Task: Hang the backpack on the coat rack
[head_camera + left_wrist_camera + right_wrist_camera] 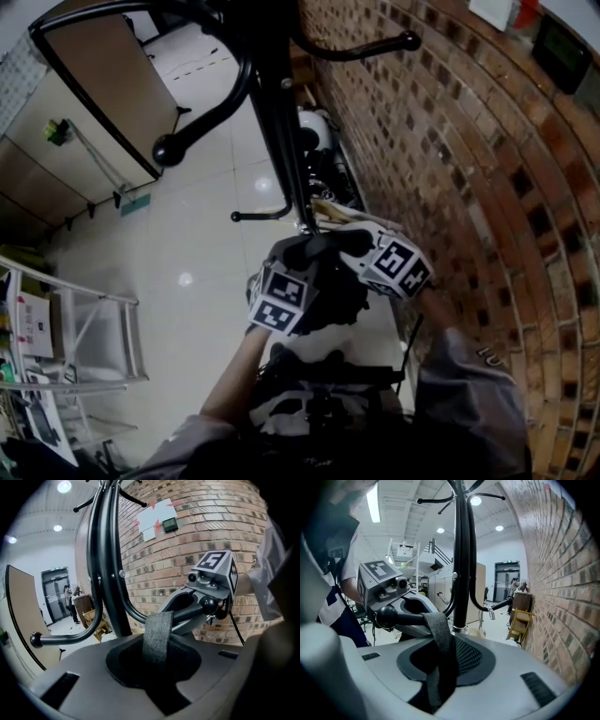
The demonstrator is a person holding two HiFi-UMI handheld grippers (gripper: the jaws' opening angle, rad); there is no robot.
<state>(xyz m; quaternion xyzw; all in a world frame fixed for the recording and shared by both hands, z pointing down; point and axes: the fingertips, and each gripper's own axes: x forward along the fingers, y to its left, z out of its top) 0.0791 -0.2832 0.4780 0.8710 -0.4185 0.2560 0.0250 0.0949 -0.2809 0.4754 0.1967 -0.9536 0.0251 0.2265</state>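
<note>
Hook reached: our grey strap lies over a hook of the coat rack, with left gripper and right gripper both pinching it. The backpack hangs at six o'clock beneath them. By our reckoning, only the release remains.

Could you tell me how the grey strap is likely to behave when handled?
Probably floppy: the grey strap drapes limply over the peg, bending sharply. Its woven surface looks grippy, so it likely won't slide easily. The peg's ball end should help stop it slipping off.
</note>
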